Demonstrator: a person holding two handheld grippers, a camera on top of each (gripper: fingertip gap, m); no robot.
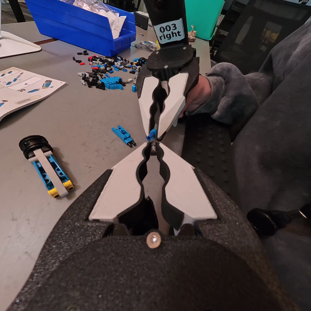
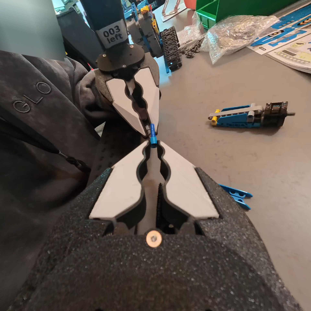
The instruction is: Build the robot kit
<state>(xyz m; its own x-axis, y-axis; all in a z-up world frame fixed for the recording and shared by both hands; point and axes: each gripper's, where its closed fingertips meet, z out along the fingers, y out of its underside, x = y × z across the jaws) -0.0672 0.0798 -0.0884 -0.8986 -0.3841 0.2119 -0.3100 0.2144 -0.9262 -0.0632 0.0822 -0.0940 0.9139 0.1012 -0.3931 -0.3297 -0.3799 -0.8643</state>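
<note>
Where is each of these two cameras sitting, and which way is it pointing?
Left wrist view: rides the left gripper, looking along its fingers at the right gripper, brick pile and blue bin; a sleeved hand shows.
Right wrist view: rides the right gripper, facing the left gripper and the person's dark top.
Shared: the blue pin between the tips, the wheeled assembly, the grey table.

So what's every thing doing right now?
left gripper: shut on grey piece
right gripper: shut on blue pin
blue pin: in the air, touching the grey piece
booklet: open, flat on the table
wheel assembly: lying on its side
blue bin: open, bags inside
</note>
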